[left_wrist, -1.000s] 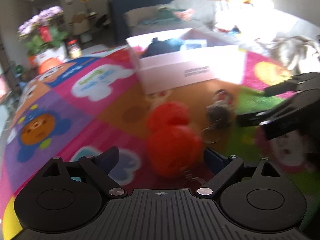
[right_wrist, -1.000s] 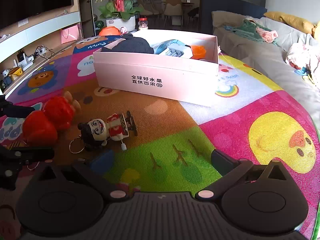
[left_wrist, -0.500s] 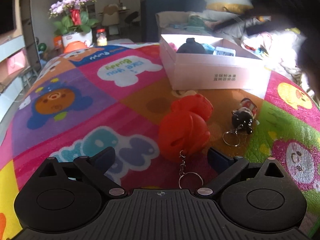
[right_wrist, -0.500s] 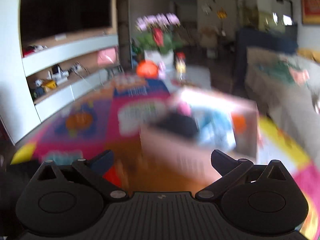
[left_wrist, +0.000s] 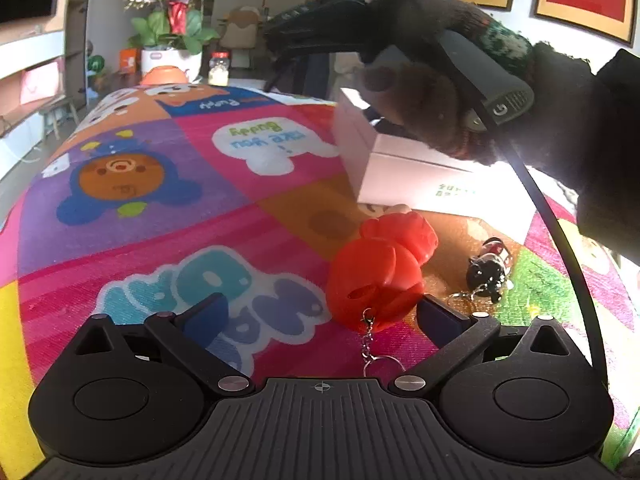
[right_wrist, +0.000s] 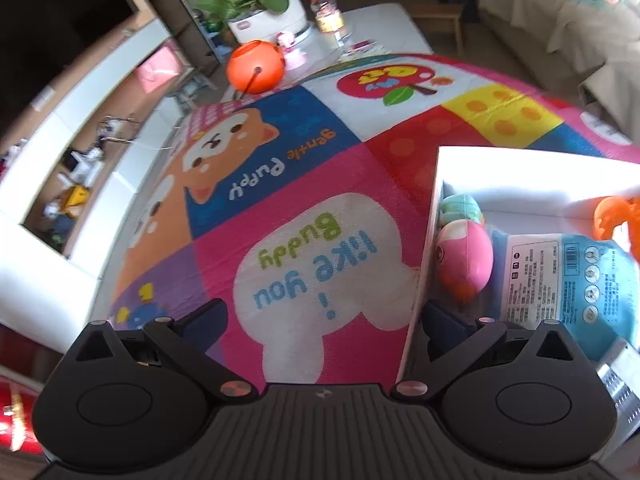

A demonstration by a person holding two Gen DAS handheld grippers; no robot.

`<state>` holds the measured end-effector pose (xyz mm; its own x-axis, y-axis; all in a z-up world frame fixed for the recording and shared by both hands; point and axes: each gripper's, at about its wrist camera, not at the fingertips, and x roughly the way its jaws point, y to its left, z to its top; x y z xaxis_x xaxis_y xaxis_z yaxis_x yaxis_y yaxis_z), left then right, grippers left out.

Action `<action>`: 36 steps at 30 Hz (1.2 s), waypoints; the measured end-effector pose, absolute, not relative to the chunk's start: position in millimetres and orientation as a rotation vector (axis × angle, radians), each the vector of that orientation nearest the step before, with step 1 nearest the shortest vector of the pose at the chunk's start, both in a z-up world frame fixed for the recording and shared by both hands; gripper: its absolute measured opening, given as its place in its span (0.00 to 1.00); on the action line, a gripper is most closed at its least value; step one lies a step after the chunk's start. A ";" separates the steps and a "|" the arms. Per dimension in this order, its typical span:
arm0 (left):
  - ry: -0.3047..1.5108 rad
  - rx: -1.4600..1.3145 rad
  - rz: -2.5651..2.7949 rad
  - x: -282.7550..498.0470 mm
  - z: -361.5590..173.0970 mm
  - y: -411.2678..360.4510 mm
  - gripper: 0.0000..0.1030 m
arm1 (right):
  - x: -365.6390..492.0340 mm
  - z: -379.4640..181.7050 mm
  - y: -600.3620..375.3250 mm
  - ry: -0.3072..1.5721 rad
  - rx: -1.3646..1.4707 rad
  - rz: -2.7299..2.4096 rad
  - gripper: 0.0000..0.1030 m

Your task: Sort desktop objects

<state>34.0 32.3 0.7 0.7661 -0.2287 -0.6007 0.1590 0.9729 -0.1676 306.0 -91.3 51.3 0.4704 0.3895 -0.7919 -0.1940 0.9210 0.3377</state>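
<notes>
A red gourd-shaped keychain toy (left_wrist: pixel 380 276) lies on the colourful mat just ahead of my open, empty left gripper (left_wrist: pixel 320 312), nearer its right finger. A small black-headed doll keychain (left_wrist: pixel 490 270) lies to its right. A white cardboard box (left_wrist: pixel 400 168) stands behind them. My right gripper (right_wrist: pixel 320 320) is open and empty, held high over the box's left wall (right_wrist: pixel 424 264). It also shows in the left wrist view (left_wrist: pixel 316 36), held by a gloved hand. Inside the box are a pink ball (right_wrist: pixel 464 264), a blue packet (right_wrist: pixel 568 276) and an orange toy (right_wrist: pixel 616 218).
An orange bucket (right_wrist: pixel 256 66), a flower pot (right_wrist: pixel 268 20) and a jar (right_wrist: pixel 328 14) stand beyond the mat's far edge. White shelving (right_wrist: pixel 80 184) runs along the left. A sofa (right_wrist: pixel 560 28) lies at the far right.
My right gripper rose from low by the doll keychain to high above the box, tilting down. My left gripper drew back a little from the red toy and swung its view leftward.
</notes>
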 end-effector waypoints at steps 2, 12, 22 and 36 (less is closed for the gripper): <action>0.667 -0.113 -0.212 34.3 0.3 32.1 1.00 | 301.3 51.5 -86.7 1.041 0.259 0.396 1.00; 0.668 -0.113 -0.196 33.2 0.2 31.7 1.00 | 232.9 106.0 -111.2 0.745 0.206 0.590 1.00; 0.698 -0.027 -0.170 37.8 -1.3 19.6 1.00 | 171.2 76.9 -240.5 0.612 0.047 0.290 1.00; 0.707 0.005 -0.159 37.7 -1.2 15.9 1.00 | 208.8 28.4 -253.4 0.821 0.435 0.504 1.00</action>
